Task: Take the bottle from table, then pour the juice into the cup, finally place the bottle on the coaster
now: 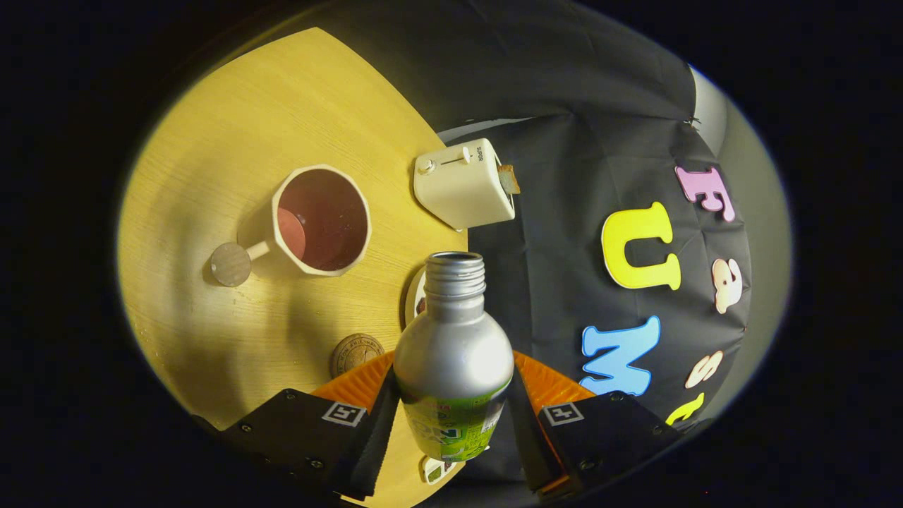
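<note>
Starting at the left, we see the cup (pixel 322 220) on the worktop (pixel 233 141), its mouth turned toward us and its handle ending in a round disc. Nearer us lies the coaster (pixel 357 353), flat on the wood just beside the tongs (pixel 451 423). These are clamped on the bottle (pixel 453 353), one finger on each side of its labelled body; its open neck points ahead, clear of the cup. Past it stands a toaster (pixel 463 183) at the worktop's edge, perhaps with toast in its slot.
</note>
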Motion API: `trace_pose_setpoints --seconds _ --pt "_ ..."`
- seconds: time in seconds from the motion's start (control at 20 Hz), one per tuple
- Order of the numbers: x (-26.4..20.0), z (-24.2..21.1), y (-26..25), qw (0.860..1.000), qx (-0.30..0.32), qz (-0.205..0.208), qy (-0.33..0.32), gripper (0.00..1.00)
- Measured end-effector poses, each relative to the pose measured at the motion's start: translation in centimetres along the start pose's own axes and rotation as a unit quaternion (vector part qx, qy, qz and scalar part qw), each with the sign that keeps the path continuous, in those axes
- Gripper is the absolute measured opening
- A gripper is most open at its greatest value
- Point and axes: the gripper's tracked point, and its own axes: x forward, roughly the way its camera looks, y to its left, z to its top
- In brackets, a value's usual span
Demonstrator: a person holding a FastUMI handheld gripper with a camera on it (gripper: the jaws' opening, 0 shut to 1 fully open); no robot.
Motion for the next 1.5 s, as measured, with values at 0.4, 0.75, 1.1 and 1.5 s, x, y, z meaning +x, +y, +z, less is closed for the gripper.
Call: trace_pose_setpoints --seconds 0.4,0.75,1.1,1.5 --pt "1.0 0.8 -0.5 0.998 -0.067 0.0 -0.012 0.76" --pt "1.4 1.6 -1.5 0.991 -0.135 -0.009 -0.02 0.76" --pt "1.6 2.1 -2.4 0.983 -0.18 -0.017 -0.029 0.76" --pt "1.8 2.3 -3.1 0.978 -0.203 -0.022 -0.033 0.76"
